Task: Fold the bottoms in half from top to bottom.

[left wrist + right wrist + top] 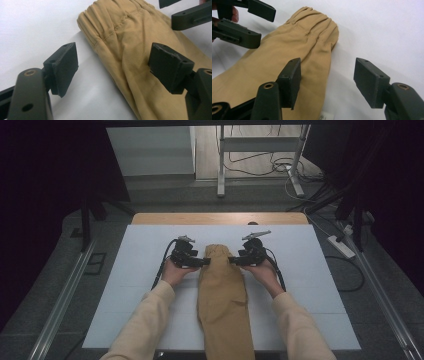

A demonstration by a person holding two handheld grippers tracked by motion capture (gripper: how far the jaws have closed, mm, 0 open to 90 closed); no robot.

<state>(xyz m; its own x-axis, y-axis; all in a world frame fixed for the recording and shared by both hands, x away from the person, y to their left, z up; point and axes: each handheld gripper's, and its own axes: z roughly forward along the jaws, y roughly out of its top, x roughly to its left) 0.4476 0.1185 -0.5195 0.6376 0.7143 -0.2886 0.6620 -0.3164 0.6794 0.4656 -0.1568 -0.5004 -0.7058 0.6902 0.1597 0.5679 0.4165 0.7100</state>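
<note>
A pair of tan trousers (222, 290) lies folded lengthwise on the white sheet (135, 290), its gathered waistband (110, 17) at the far end. My left gripper (205, 262) meets the trousers' left edge just below the waistband. It is open (112, 67), one pad over the sheet and the other over the cloth, neither pressing. My right gripper (233, 261) sits opposite at the right edge, also open (327, 82), straddling the cloth's border (294, 45). Each gripper view shows the other gripper's jaws across the fabric.
The sheet covers a wooden table whose far edge (220, 218) shows bare. Beyond it are metal stand legs (220, 170), loose cables and a power strip (341, 246) on the floor. The trouser legs run off the sheet's near edge.
</note>
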